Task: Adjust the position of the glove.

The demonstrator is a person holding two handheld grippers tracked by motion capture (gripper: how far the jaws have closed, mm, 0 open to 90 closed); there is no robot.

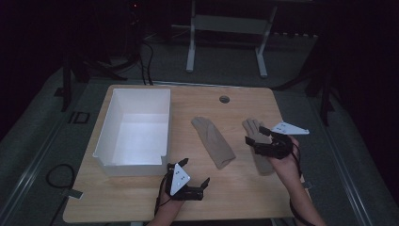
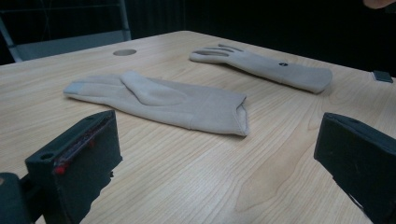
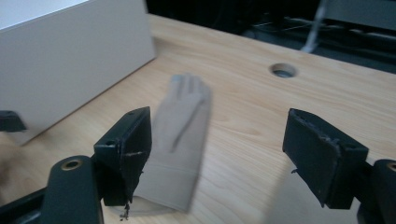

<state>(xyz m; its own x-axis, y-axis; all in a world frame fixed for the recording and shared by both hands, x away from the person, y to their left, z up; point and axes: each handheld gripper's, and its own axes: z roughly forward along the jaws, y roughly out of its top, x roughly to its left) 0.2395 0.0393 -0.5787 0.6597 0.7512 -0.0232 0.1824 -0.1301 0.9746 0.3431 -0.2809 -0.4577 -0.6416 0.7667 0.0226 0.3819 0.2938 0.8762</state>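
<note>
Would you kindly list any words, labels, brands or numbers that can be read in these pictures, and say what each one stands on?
"ID": pale marking on the grey floor left of the table.
Small dark mark on the far glove: too small to read.
No text on the white box, the near glove or the left gripper.

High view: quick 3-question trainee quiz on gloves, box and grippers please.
1. True or false: both gloves lie inside the box.
2. Which gripper is over a glove? A) left gripper B) right gripper
3. Fill in: the fingers of the left gripper stand ____, with nothing between them.

Key
1. False: the near glove and the far glove lie flat on the table, to the right of the box.
2. B: it hangs above the far glove, its fingers apart and holding nothing.
3. open
</note>
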